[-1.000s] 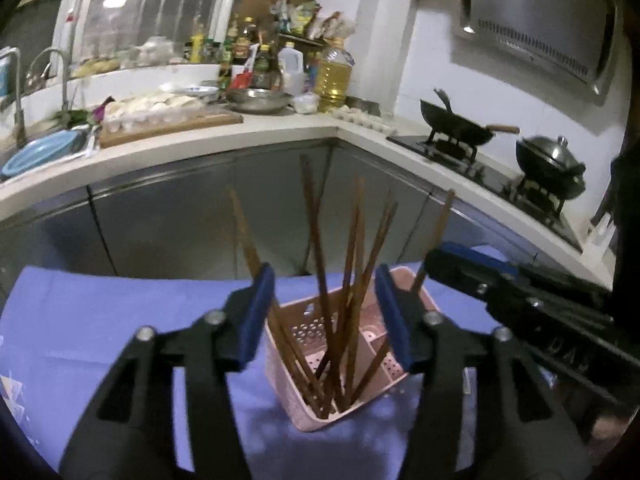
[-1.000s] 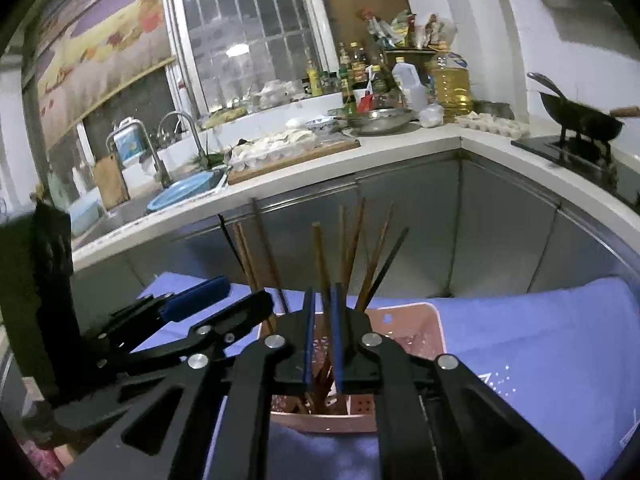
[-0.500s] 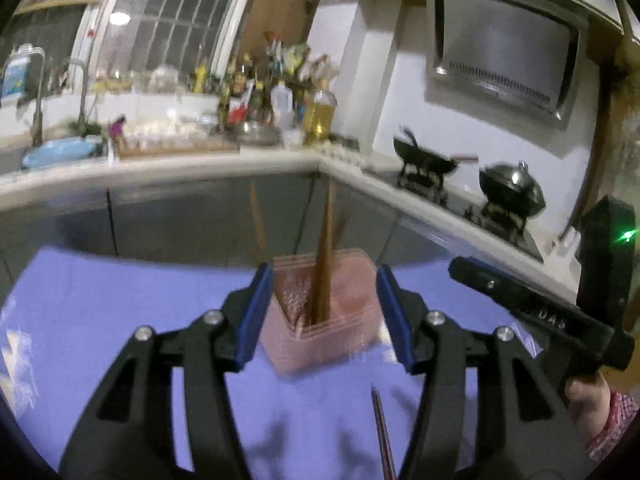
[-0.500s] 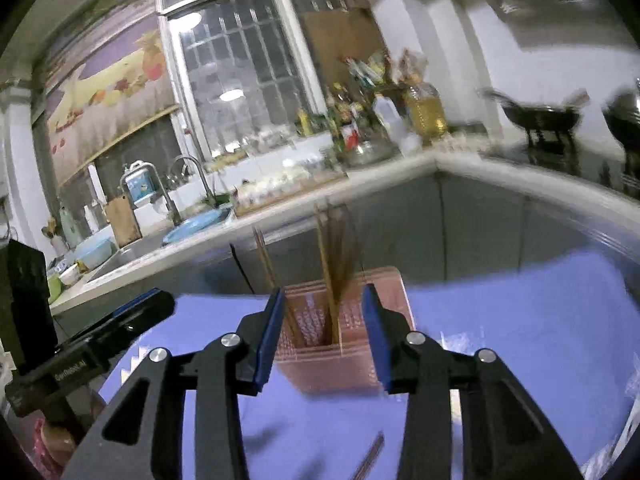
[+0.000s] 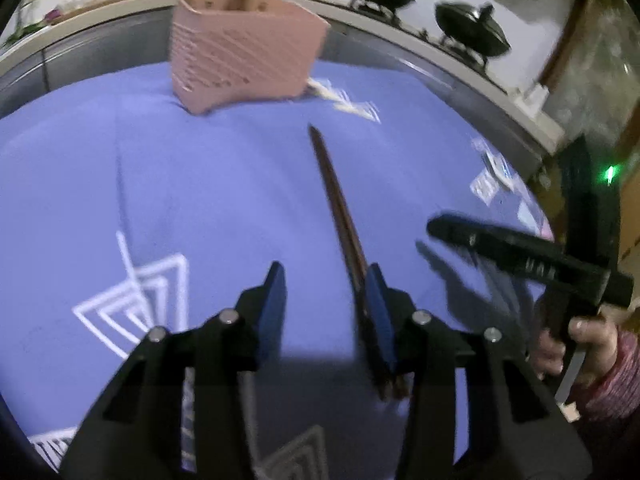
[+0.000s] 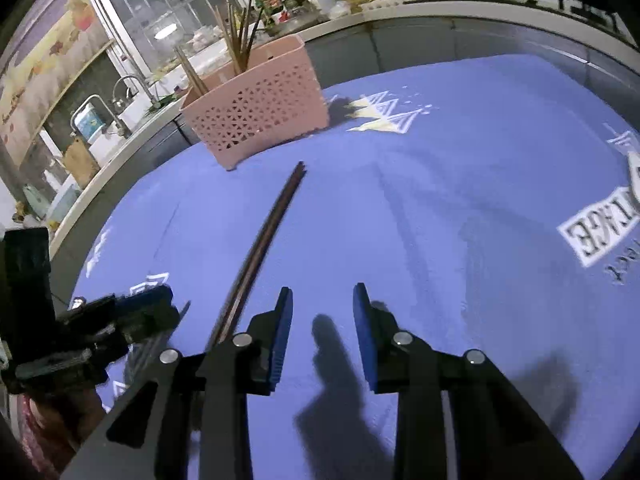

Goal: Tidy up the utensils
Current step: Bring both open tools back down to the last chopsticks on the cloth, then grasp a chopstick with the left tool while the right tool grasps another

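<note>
Blue-padded left gripper hangs open, chopsticks lying on the cloth beside its right finger, toward the pink basket at 11 o'clock; right gripper open too, chopsticks at its 10 o'clock; a one-sided pinch could roll the pair apart

Matt blue cloth covers the table; the perforated pink basket looks plastic, the dark chopsticks smooth wood.

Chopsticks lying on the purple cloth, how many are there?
2, I think: a dark pair of chopsticks side by side on the purple cloth, in front of the pink basket. Their near ends are hidden behind the hand-held grippers, and more stand in the basket.
</note>
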Tool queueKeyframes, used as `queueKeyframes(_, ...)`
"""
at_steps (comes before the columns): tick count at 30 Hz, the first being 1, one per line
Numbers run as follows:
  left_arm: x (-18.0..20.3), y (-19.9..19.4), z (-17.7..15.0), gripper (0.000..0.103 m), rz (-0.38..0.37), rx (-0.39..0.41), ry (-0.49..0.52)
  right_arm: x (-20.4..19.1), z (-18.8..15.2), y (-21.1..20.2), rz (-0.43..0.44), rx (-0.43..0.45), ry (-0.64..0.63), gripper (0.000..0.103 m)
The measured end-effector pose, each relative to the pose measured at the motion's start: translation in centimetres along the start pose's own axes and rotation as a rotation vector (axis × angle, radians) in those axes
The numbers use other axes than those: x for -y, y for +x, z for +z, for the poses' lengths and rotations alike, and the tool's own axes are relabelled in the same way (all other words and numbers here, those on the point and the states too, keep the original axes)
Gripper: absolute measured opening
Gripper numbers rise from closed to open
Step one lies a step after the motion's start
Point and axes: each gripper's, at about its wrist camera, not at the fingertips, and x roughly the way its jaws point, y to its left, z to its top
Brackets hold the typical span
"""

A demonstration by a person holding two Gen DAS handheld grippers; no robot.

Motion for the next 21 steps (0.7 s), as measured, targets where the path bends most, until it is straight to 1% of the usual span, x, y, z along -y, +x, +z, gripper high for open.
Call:
queueKeyframes(2,0.8,0.7,-0.7,0.035,0.005,-0.025,0.019,0.2,0.1,-0.6,0.000,0.012,0.011,0.032)
queueKeyframes(4,1.6,1.2,-1.2,0.032,0.045,-0.037,0.052,0.5,0.1,-0.9,0.005,0.021,0.023,0.032)
queueKeyframes(8,2.2,1.6,-1.1,0.032,0.068,-0.041,0.076,0.6,-0.2,-1.1,0.015,0.028,0.024,0.032)
queueKeyframes(10,2.7,1.9,-1.0,0.027,0.113,-0.040,0.104,0.7,-0.1,-1.1,0.021,0.028,0.031,0.032)
queueKeyframes(13,3.3,2.4,-0.7,0.027,0.162,-0.038,0.126,1.0,-0.2,-1.1,0.027,0.033,0.044,0.032)
queueKeyframes(17,4.3,3.0,-0.5,0.027,0.237,-0.031,0.185,1.4,-0.2,-1.4,0.033,0.040,0.064,0.032)
queueKeyframes(18,4.3,3.1,-0.4,0.027,0.245,-0.029,0.189,1.4,-0.2,-1.5,0.033,0.041,0.065,0.032)
queueKeyframes(20,4.0,3.1,-0.2,0.013,0.252,-0.021,0.182,1.4,-0.1,-1.5,0.033,0.042,0.065,0.032)
queueKeyframes(21,3.6,3.0,0.0,0.007,0.242,-0.020,0.171,1.5,-0.1,-1.6,0.033,0.042,0.064,0.032)
